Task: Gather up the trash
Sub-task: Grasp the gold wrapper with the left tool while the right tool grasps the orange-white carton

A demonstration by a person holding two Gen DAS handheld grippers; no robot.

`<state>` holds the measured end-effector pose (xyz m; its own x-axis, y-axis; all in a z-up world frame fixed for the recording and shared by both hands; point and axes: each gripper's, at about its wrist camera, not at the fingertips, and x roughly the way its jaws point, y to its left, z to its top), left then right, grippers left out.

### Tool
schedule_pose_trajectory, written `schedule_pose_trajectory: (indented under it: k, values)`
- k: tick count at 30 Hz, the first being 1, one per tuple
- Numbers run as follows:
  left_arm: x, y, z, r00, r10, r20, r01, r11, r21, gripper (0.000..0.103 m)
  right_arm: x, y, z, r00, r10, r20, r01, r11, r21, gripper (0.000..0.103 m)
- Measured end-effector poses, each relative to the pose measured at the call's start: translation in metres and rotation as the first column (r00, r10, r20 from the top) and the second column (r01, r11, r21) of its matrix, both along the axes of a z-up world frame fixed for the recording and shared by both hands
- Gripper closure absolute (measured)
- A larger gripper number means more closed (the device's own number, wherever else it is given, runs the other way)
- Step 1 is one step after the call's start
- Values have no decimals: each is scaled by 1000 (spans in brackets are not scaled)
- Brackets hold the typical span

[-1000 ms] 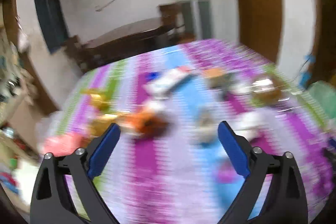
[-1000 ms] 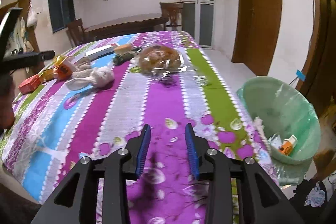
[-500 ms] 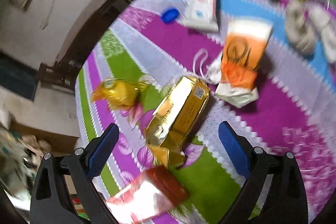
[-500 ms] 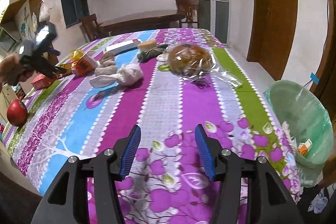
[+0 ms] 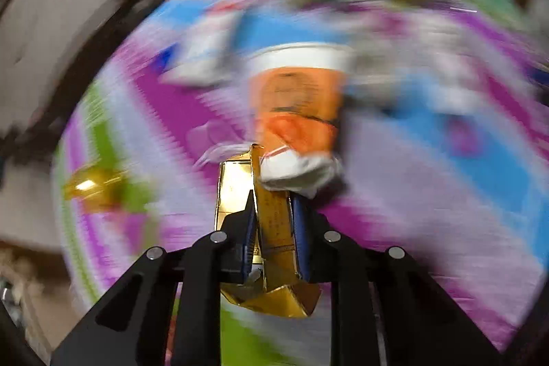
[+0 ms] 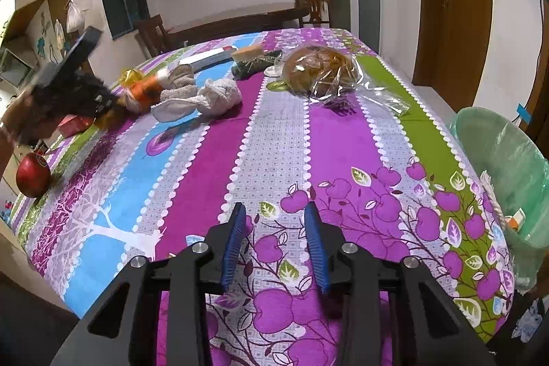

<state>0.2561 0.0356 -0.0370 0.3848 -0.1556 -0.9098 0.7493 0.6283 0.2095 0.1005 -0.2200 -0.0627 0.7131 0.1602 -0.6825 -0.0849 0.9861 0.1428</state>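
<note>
My left gripper (image 5: 272, 215) is shut on a crumpled gold carton (image 5: 274, 228) and holds it over the striped tablecloth; the view is blurred by motion. An orange and white wrapper (image 5: 296, 112) lies just beyond it, and a yellow sweet wrapper (image 5: 92, 186) lies to the left. In the right wrist view the left gripper (image 6: 99, 105) shows at the far left of the table by the orange wrapper (image 6: 145, 90). My right gripper (image 6: 274, 235) is open and empty above the near part of the table. A green-lined trash bin (image 6: 507, 180) stands off the right edge.
On the table are rolled grey and white cloths (image 6: 206, 96), a bagged bread loaf (image 6: 319, 71), a flat white box (image 6: 209, 57), a red packet (image 6: 73, 124) and a red apple (image 6: 32, 174). Chairs and a dark table stand behind.
My left gripper came down and shut on the gold carton that lay between its open fingers. My right gripper moved slightly forward and stayed open.
</note>
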Motion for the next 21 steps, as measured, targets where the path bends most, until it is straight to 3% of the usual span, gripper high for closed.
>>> schedule_pose_trajectory:
  k: [2,4,5,7,9,11,12,16,18,21]
  values:
    - [-57,-37,0,988,-150,-32,150,989,-4,84,-1,-2,1,1000,-5,10,5,1000,0,66]
    - [-92,-56,-1,983,-185,2,185,982,42,83,-1,-7,3,1000,-17,20,17,1000,13,66]
    - [-102,-61,0,987,-163,-13,163,986,38,83,-1,-8,5,999,-23,24,23,1000,21,66]
    - [-113,-58,7,992,-90,-86,86,995,-43,81,-2,-12,7,999,-29,30,28,999,42,66]
    - [-121,-45,8,994,17,-104,-27,995,-93,81,-1,-12,10,999,-29,38,27,998,48,66]
    - [-123,-26,9,982,111,-150,-135,978,-157,81,0,-8,13,999,-10,44,8,999,45,66]
    - [-124,-12,7,973,180,-147,-205,962,-179,81,3,-4,15,999,6,50,-8,999,43,66]
    - [-144,21,7,932,314,-184,-356,889,-287,80,14,18,34,990,106,95,-109,993,35,66]
    - [-152,31,7,925,339,-174,-378,871,-314,75,24,35,47,973,192,127,-197,980,28,66]
    - [-165,34,14,923,358,-139,-384,858,-342,50,47,70,65,924,347,158,-349,937,-19,60]
